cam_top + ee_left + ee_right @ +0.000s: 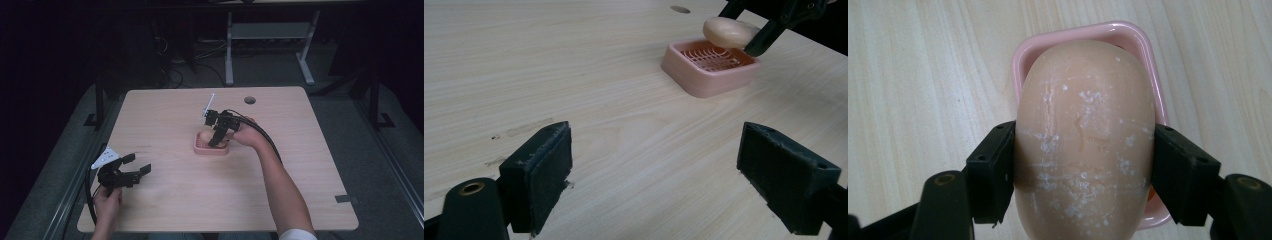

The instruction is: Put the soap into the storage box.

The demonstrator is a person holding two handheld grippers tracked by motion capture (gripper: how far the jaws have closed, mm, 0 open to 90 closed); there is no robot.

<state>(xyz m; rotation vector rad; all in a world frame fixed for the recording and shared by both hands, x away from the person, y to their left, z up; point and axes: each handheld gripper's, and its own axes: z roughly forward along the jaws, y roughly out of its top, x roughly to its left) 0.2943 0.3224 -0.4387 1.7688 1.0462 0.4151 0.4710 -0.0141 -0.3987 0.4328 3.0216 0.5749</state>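
My left gripper (pixel 131 170) rests near the table's (pixel 300 200) near left corner, jaws spread wide with nothing between them; I judge it is parked there to keep out of the way. Farther in, around the table's middle, my right gripper (pixel 1083 175) pinches the soap (pixel 1085 150) by its long sides, just above the pink dish (pixel 704 80). That side grip leaves the underside free, probably to meet the dish's ribs.

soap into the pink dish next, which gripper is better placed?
Right. The right gripper is already shut on the soap bar, directly above the pink dish. The left gripper sits open near the table's front-left edge, well away.
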